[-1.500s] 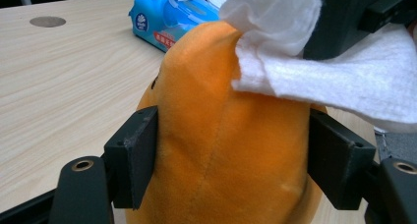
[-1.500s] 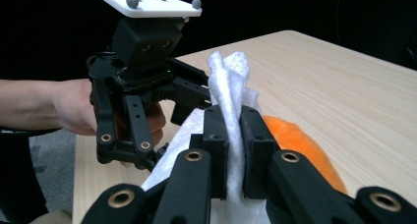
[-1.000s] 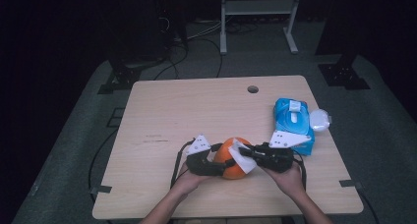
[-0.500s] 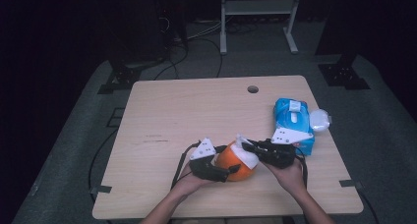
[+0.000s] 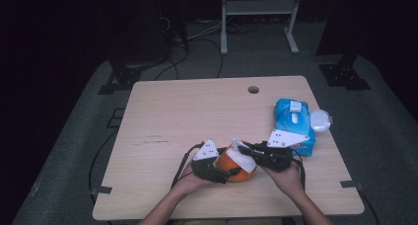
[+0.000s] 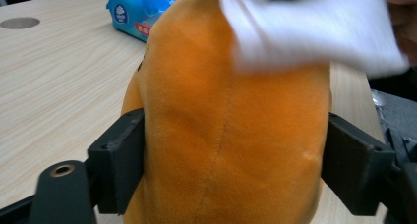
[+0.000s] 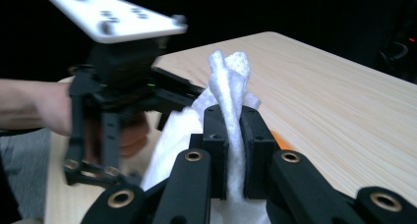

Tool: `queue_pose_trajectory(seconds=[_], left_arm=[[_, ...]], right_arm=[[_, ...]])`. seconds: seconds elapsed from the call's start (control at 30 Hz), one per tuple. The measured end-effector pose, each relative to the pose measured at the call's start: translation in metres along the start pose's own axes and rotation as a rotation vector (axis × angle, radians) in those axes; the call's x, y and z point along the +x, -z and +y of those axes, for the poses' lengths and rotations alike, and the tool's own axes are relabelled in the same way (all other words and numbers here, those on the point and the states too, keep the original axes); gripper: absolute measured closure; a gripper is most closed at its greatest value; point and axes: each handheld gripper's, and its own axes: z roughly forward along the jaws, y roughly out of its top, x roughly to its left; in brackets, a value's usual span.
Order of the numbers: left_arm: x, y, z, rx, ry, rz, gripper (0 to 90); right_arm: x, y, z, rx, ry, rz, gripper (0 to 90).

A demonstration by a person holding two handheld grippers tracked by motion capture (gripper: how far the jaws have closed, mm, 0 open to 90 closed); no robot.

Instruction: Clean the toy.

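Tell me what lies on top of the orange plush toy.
A white wipe drapes over the top of the orange plush toy, pinched by the right gripper. The toy's surface beneath the wipe is covered, so its state cannot be seen.

Things on and around the table

A light wooden table (image 5: 197,116) has a round cable hole (image 5: 253,90) near its far edge. Toward the right edge lies a blue pack of wipes (image 5: 292,120), and a small clear lid (image 5: 320,120) sits just beside it at the table's rim. Beyond the table, on the grey floor (image 5: 384,116), stand a white metal frame (image 5: 259,13) and a dark stand (image 5: 125,72), with cables (image 5: 197,32) trailing between them.
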Motion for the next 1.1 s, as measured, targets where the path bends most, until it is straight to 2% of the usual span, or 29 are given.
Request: queue_pose_trajectory(seconds=[0.1, 0.2, 0.27, 0.33, 0.43, 0.47, 0.63, 0.7, 0.8, 0.9, 0.97, 1.03, 1.1], left_arm=[[-0.004, 0.0, 0.001, 0.014, -0.029, 0.007, 21.4], [-0.008, -0.001, 0.002, 0.013, -0.041, 0.014, 22.7], [-0.009, -0.002, 0.002, 0.011, -0.052, 0.014, 23.2], [-0.008, -0.001, 0.001, 0.007, -0.051, 0.016, 23.5], [-0.008, -0.001, 0.002, 0.0, -0.049, 0.012, 23.9], [-0.008, -0.001, 0.002, -0.002, -0.051, 0.011, 24.1], [-0.008, -0.001, 0.003, 0.005, -0.045, 0.016, 24.4], [-0.008, -0.001, 0.004, 0.01, -0.031, 0.019, 24.5], [-0.008, -0.002, 0.004, 0.008, -0.024, 0.024, 24.6], [-0.007, -0.001, 0.003, 0.0, -0.016, 0.021, 25.1], [-0.007, 0.0, 0.002, -0.001, -0.012, 0.02, 25.2], [-0.006, 0.0, 0.002, -0.002, -0.023, 0.018, 25.2], [-0.005, 0.0, 0.001, -0.008, -0.015, 0.018, 24.5]], right_arm=[[0.012, -0.01, 0.003, 0.02, 0.034, 0.025, 82.1], [0.013, -0.01, 0.004, 0.031, 0.05, 0.003, 82.2], [0.004, -0.005, 0.004, 0.021, 0.037, -0.027, 82.2], [-0.01, 0.003, 0.0, 0.019, -0.003, -0.062, 82.1], [-0.023, 0.011, -0.008, 0.01, -0.057, -0.077, 82.2], [-0.024, 0.013, -0.009, 0.013, -0.059, -0.078, 82.1], [-0.013, 0.014, -0.007, 0.014, -0.02, -0.089, 82.2], [-0.005, 0.011, -0.003, 0.01, -0.002, -0.07, 82.1], [0.011, 0.001, 0.002, 0.024, 0.052, -0.031, 82.0], [0.02, -0.004, 0.004, 0.043, 0.09, -0.028, 82.0], [0.014, -0.002, 0.005, 0.037, 0.077, -0.034, 82.0], [0.001, 0.005, 0.004, 0.023, 0.044, -0.074, 82.0], [-0.011, 0.011, -0.001, 0.021, 0.012, -0.106, 82.0]])
